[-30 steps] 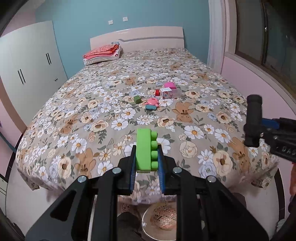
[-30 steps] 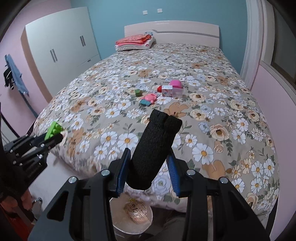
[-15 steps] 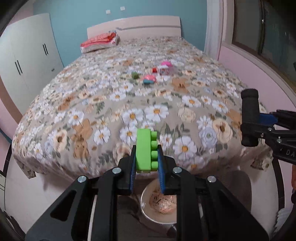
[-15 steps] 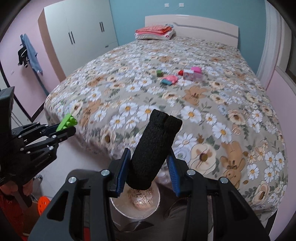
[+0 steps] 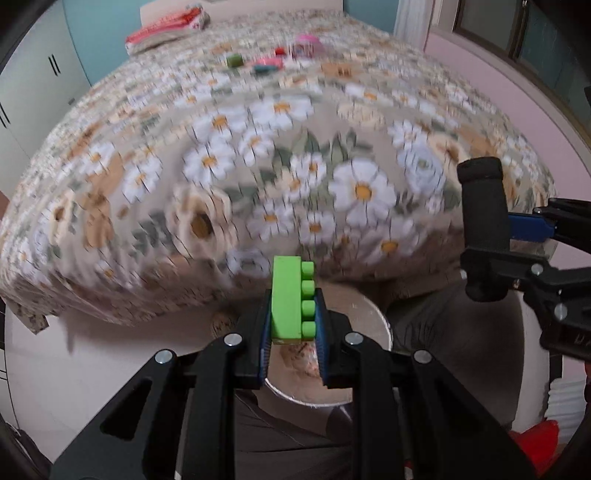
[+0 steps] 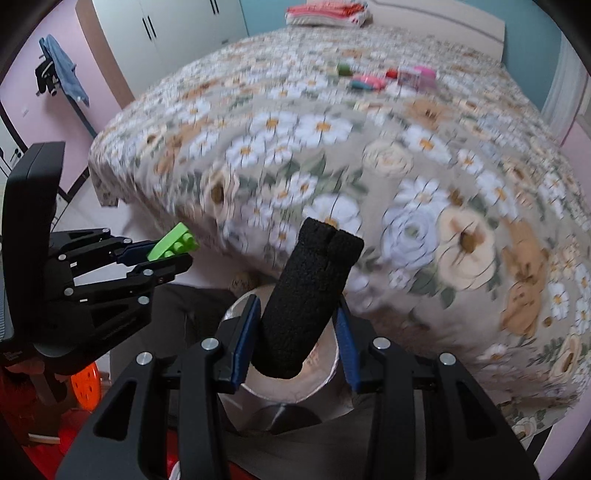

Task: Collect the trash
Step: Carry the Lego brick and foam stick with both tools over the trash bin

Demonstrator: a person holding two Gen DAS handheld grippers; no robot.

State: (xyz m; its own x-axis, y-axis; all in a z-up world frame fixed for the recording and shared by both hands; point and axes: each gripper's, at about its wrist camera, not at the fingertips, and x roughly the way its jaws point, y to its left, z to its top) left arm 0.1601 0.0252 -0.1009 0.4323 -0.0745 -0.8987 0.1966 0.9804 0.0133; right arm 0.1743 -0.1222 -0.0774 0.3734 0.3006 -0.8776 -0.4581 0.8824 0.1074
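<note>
My left gripper (image 5: 291, 314) is shut on a green toy brick (image 5: 291, 299), held upright over the round bin (image 5: 373, 325) on the floor at the foot of the bed. It also shows in the right wrist view (image 6: 173, 254) with the green brick (image 6: 175, 242). My right gripper (image 6: 299, 321) is shut on a black foam cylinder (image 6: 310, 295), held over the same bin (image 6: 328, 373). The black cylinder (image 5: 482, 229) shows at the right of the left wrist view. Several small toys (image 6: 391, 75) lie far up the bed.
The bed with a floral cover (image 5: 258, 147) fills the view ahead. A white wardrobe (image 6: 166, 29) stands at the left, a pink wall (image 5: 517, 96) at the right. An orange object (image 6: 86, 384) and red items lie on the floor at the left.
Both grippers have tilted down and drawn back toward the foot of the bed. The bin has come further into view beneath both held items. The views are blurred by motion.
</note>
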